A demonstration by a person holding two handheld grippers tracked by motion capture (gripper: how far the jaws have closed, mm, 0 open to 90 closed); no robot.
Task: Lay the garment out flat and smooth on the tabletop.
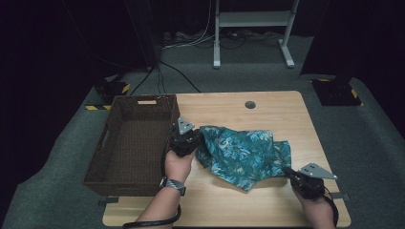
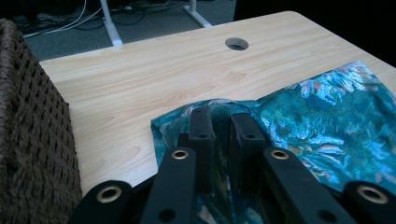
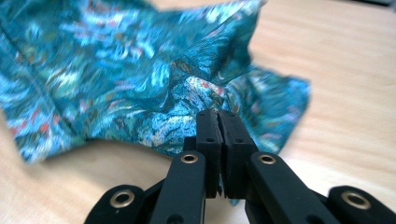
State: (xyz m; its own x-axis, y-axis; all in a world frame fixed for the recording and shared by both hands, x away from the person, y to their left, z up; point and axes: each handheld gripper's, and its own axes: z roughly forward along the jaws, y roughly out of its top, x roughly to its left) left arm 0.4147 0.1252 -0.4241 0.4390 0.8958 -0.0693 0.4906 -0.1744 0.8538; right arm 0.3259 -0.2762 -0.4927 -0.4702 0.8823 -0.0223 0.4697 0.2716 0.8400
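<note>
Wooden table (image 1: pixel 267 109) on grey carpet (image 1: pixel 367 143), dark room.

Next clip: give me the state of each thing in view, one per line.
Cloth: crumpled on the table, pinched at two edges.
Basket: upright, nothing inside.
Left hand-held gripper: shut on the cloth's edge by the basket.
Right hand-held gripper: shut on the cloth's near edge.
Table: bare around the cloth.

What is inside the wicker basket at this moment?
The wicker basket shows only its bare woven floor in the high view. Its near wall hides the strip of floor just behind it. The teal cloth lies beside it on the table.
</note>
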